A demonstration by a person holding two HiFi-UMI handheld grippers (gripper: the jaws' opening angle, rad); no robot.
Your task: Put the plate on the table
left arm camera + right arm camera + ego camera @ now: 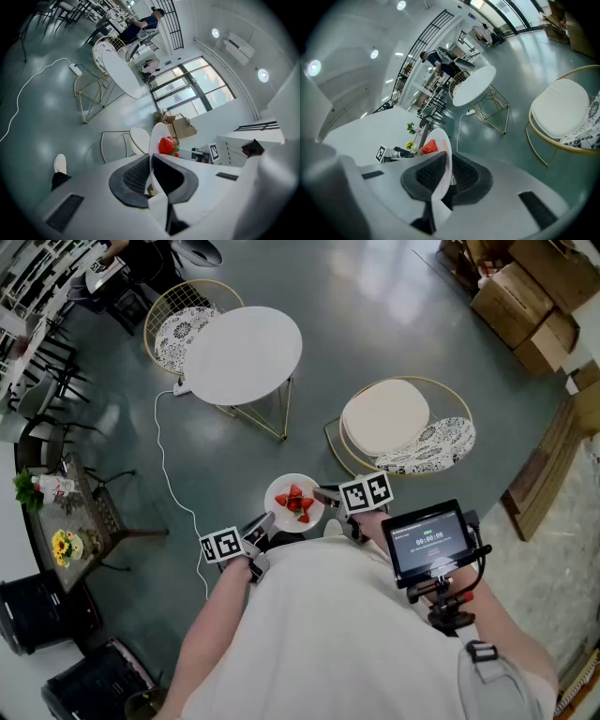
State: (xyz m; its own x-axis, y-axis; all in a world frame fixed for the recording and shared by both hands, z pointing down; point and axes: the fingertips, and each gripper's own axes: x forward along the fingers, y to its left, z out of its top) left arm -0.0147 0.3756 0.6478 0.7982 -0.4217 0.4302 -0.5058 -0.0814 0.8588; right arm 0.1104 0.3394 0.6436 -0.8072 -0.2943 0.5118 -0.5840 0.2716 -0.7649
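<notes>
plate (284, 517) of strawberries (296, 502) sits between the left gripper (262, 525) and right gripper (327, 495), each clamped shut on an opposite rim, well apart from the table (244, 354).

Left hand-held gripper (263, 523), right hand-held gripper (327, 495): jaws tight on plate (278, 491).

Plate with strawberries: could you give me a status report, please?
Left gripper, right gripper both shut on plate rim. Strawberries on it. White table ahead, open floor between.

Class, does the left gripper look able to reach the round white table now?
Probably not yet: the left gripper, shut on the plate, is well short of the table; nothing blocks the way.
</notes>
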